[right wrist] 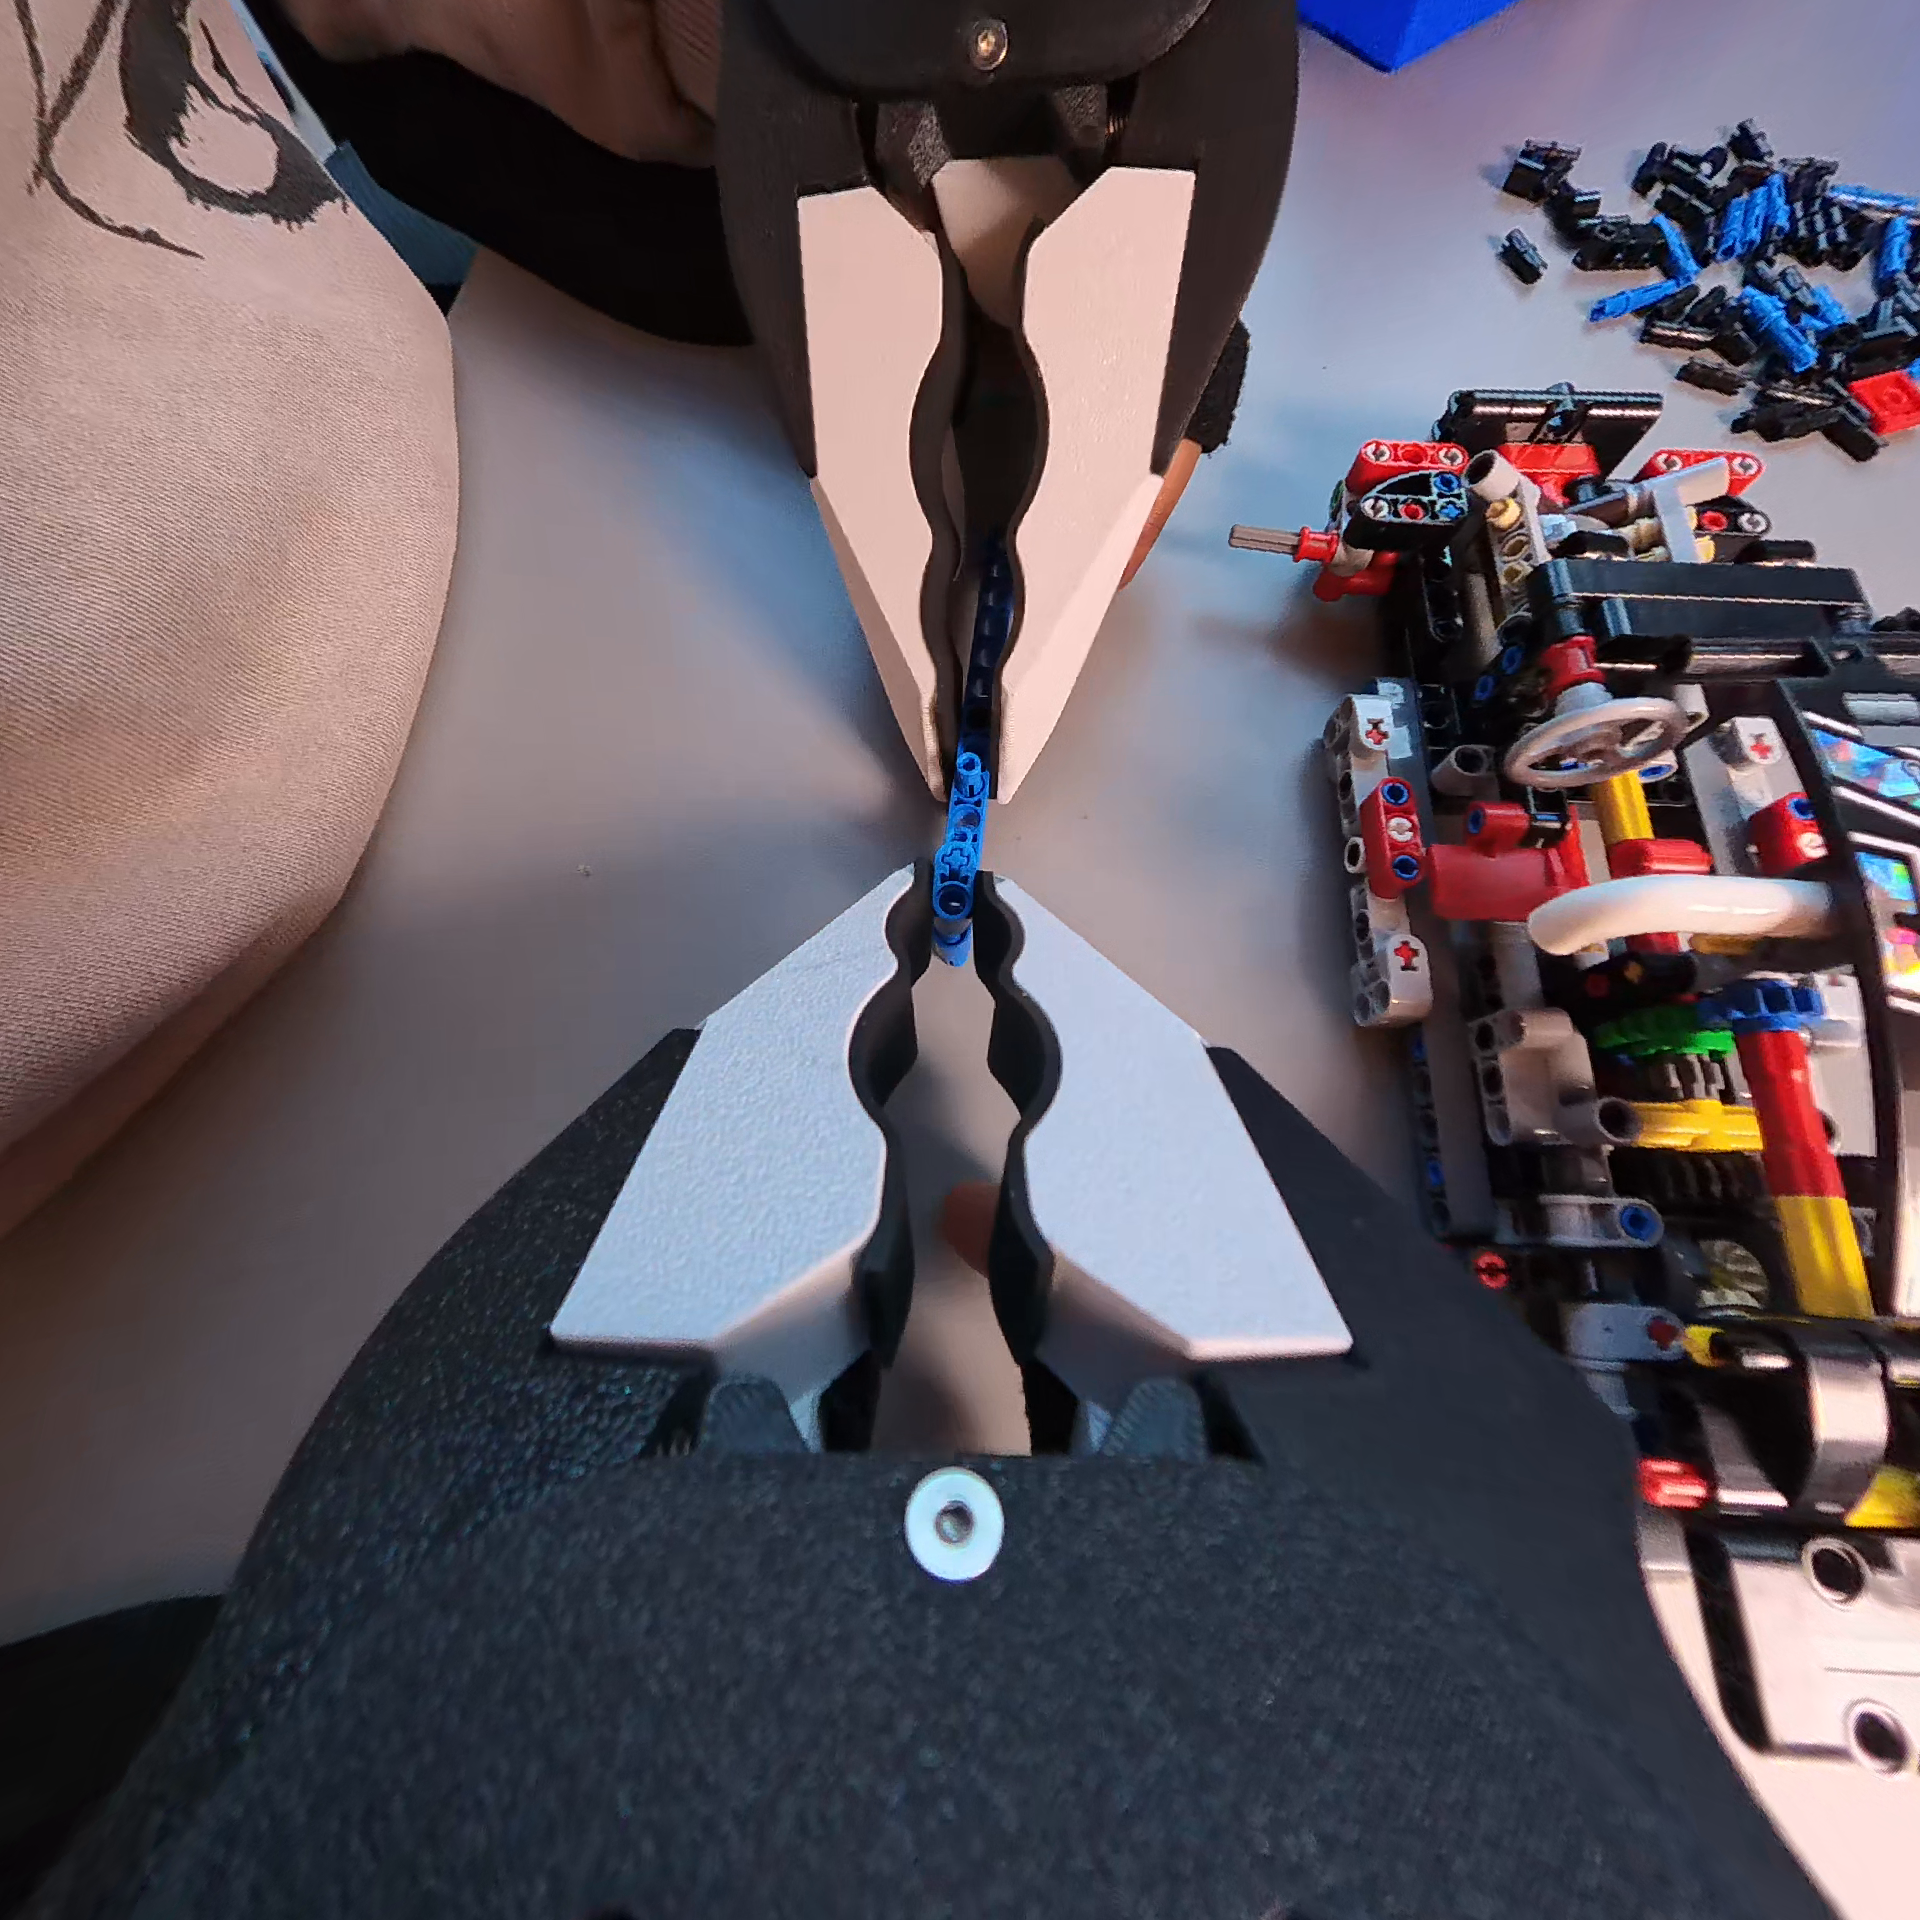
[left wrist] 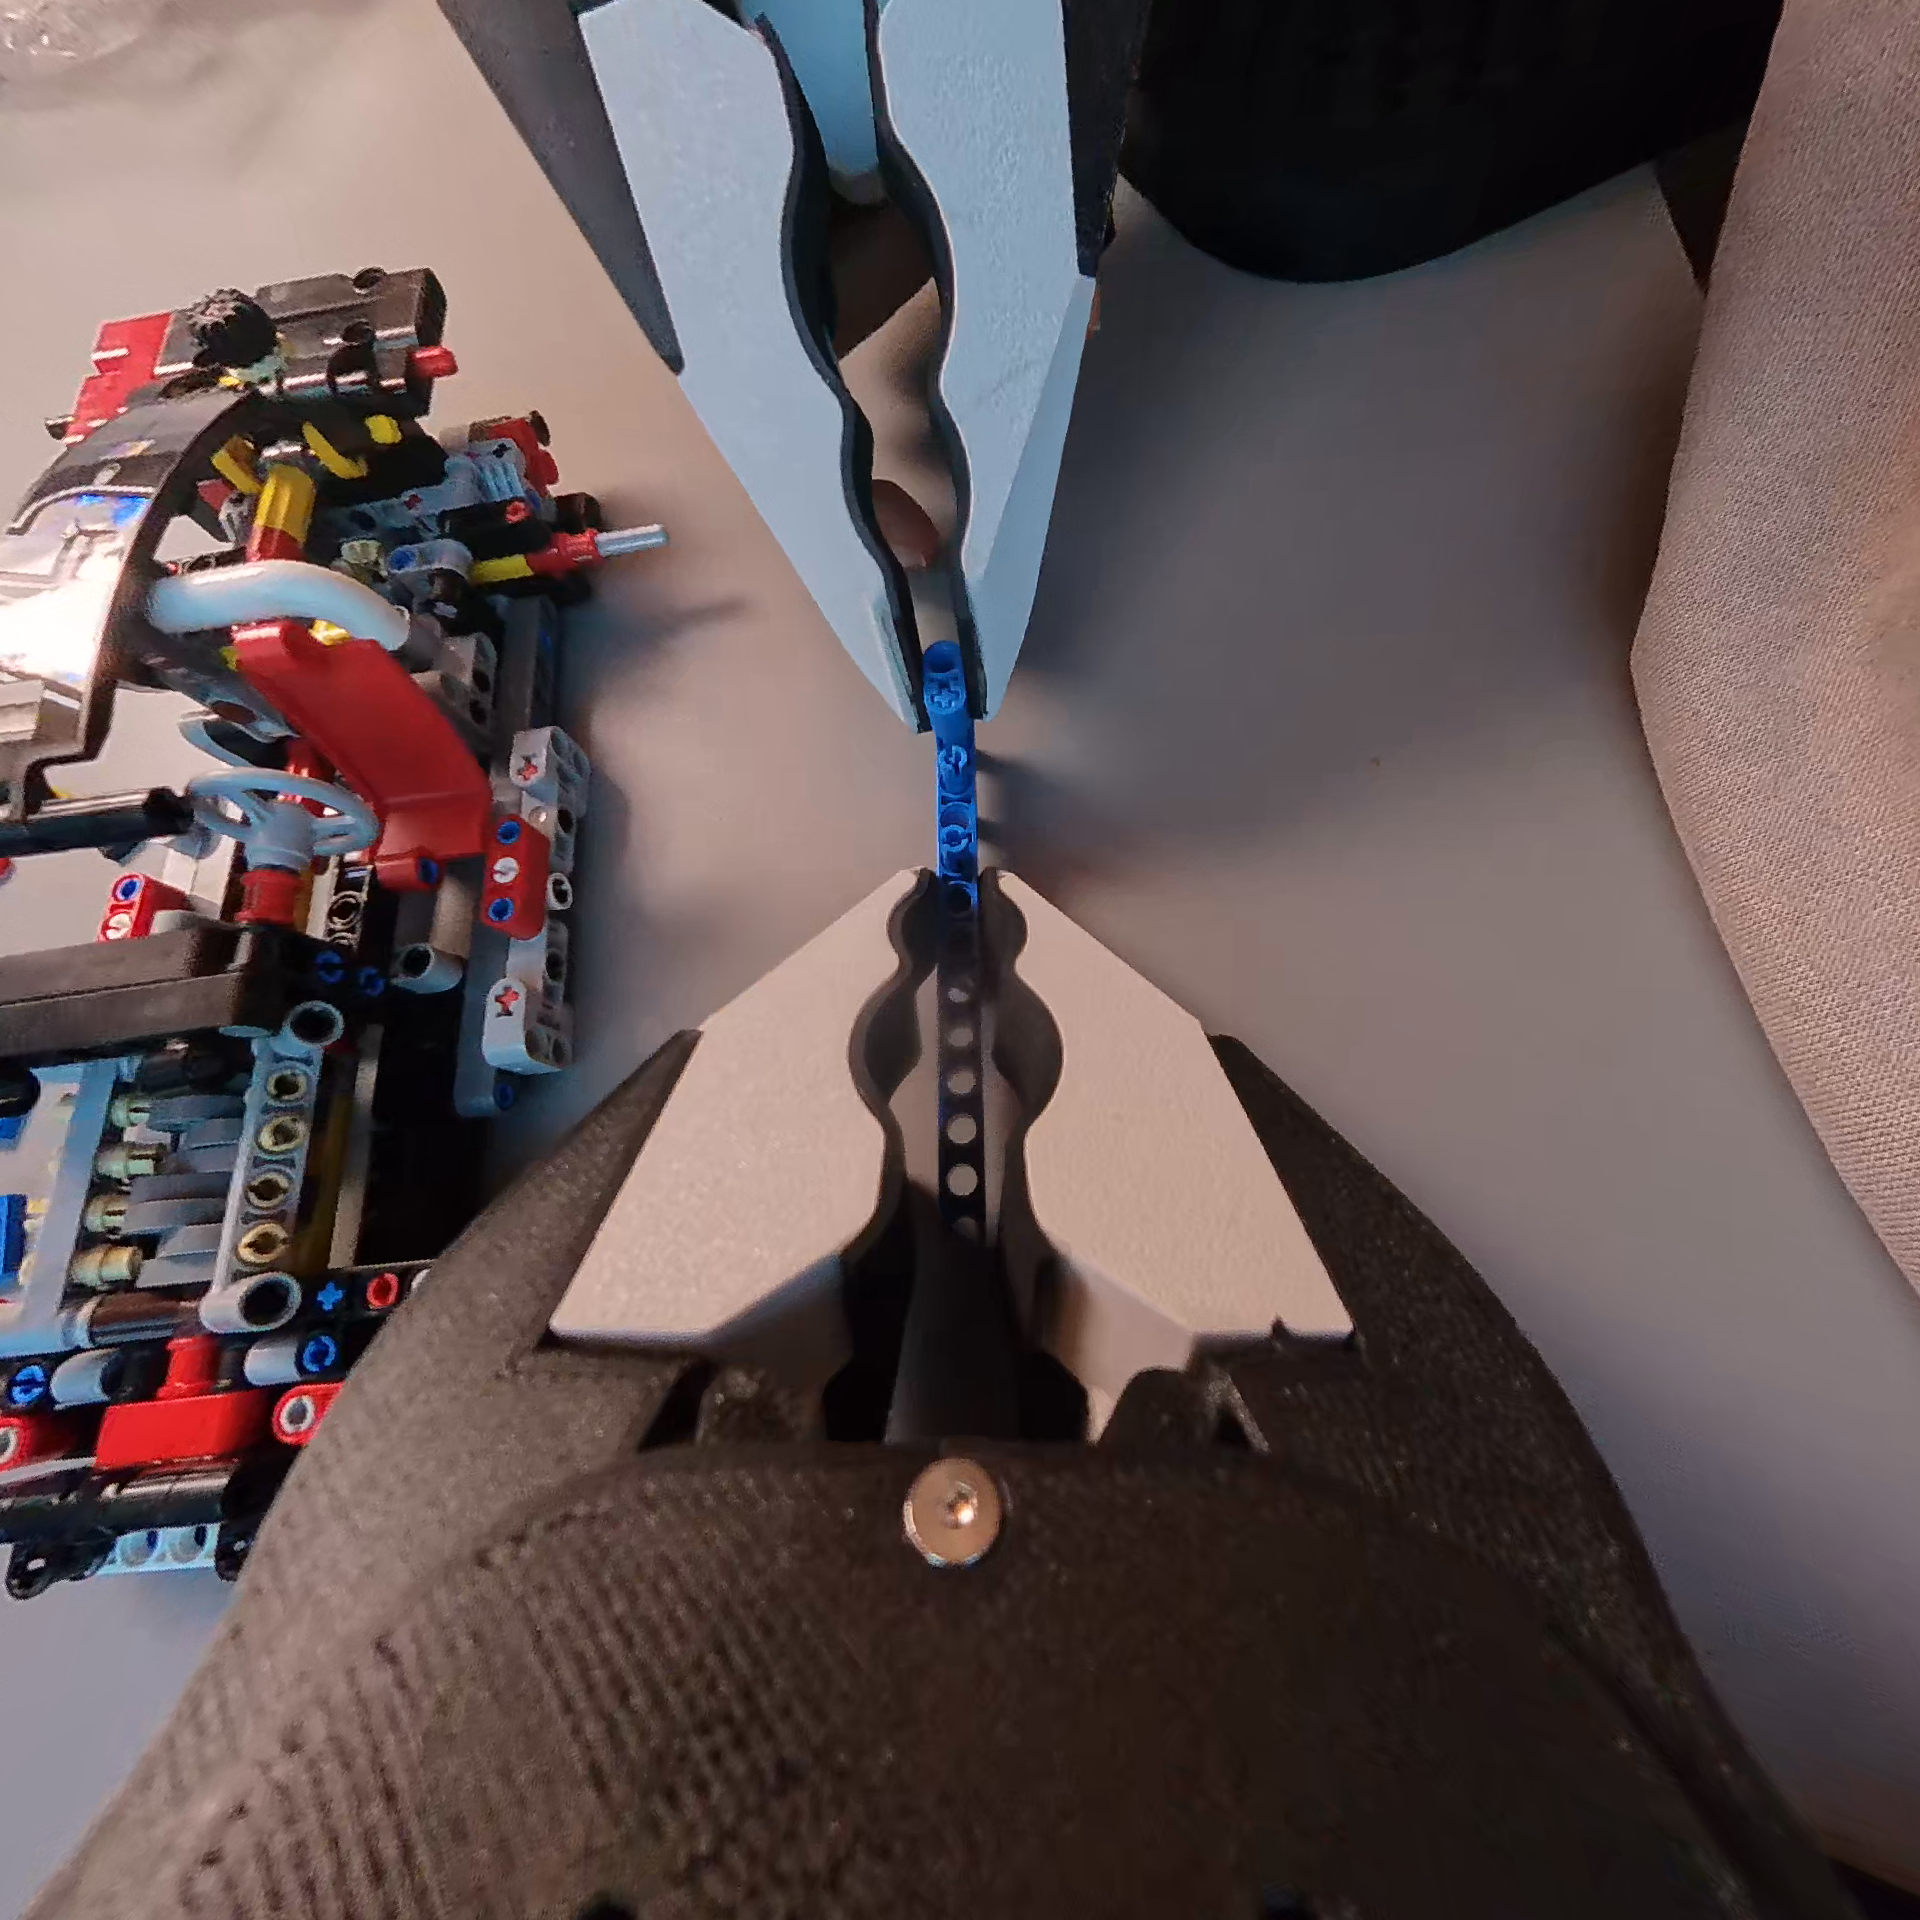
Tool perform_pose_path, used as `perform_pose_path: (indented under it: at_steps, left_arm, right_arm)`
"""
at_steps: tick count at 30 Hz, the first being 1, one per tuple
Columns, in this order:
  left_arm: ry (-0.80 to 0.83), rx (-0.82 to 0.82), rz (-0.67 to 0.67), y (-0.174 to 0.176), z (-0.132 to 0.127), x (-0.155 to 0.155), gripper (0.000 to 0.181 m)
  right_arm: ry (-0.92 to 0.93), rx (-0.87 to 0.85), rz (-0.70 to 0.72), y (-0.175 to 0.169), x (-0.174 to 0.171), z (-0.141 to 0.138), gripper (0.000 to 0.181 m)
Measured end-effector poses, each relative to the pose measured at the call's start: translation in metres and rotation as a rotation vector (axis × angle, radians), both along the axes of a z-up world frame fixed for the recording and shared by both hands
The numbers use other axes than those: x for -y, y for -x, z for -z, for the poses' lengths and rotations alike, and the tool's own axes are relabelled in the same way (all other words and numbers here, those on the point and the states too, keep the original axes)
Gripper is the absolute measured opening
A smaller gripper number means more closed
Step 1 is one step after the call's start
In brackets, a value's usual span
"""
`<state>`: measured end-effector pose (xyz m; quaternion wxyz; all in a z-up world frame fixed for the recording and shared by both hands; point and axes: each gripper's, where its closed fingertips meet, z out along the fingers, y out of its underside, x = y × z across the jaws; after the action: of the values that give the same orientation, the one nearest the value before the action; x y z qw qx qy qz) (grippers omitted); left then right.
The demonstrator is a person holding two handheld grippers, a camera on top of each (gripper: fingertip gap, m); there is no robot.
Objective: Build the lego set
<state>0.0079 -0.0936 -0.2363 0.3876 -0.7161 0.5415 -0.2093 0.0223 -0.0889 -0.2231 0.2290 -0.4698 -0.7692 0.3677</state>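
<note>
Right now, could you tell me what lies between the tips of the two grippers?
Only the blue beam spans the gap between left gripper and right gripper, each shut on one end; both wrist views show it.

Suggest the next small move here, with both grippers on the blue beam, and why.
Probably the right gripper should press its small blue piece squarely into the end of the blue beam. The left gripper is shut along the beam's length and holds it off the table, while the right one pinches only that end piece, so the joint looks unfinished. The car model sits untouched alongside.
</note>
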Motion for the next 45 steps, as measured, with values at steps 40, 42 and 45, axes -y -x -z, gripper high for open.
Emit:
perform_pose_path:
  at_steps: [40, 42, 45]
  left_arm:
    - [0.122, 0.043, -0.038, -0.0002, 0.0001, -0.0014, 0.007]
    - [0.117, 0.041, -0.033, -0.0004, 0.0001, -0.0007, 0.006]
    - [0.106, 0.037, -0.030, -0.0006, 0.0000, -0.0003, 0.006]
  right_arm:
    - [-0.150, -0.039, 0.100, -0.0007, -0.0004, 0.0014, 0.006]
    - [-0.117, -0.035, 0.124, 0.0000, -0.0014, 0.0017, 0.006]
    - [-0.084, -0.018, 0.125, 0.0003, -0.0013, 0.0021, 0.006]
